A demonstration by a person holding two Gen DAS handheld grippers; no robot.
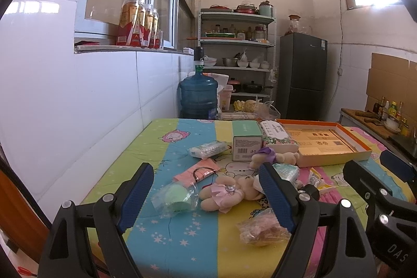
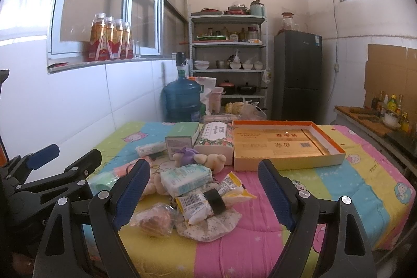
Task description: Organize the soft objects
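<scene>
Currently nothing is held: left gripper (image 1: 208, 197) and right gripper (image 2: 203, 194) are spread apart. Pink-dressed teddy (image 1: 229, 193) lies crosswise just beyond left gripper; tissue pack (image 2: 186, 179) nearer the right.

The left wrist view is taken from low over the near edge of the cloth-covered table (image 1: 182, 239), angled slightly downward along the left gripper (image 1: 208, 199), whose wide-set fingers frame the lower picture; the far shelf unit (image 1: 234, 43) and fridge (image 1: 302, 74) are faced across the room. The right wrist view is set just beside it, to the right, facing the same way along the right gripper (image 2: 203, 194). Both views share the table, the orange-rimmed box (image 1: 323, 142), the plush toys and packets; each gripper is caught at the other view's edge.
</scene>
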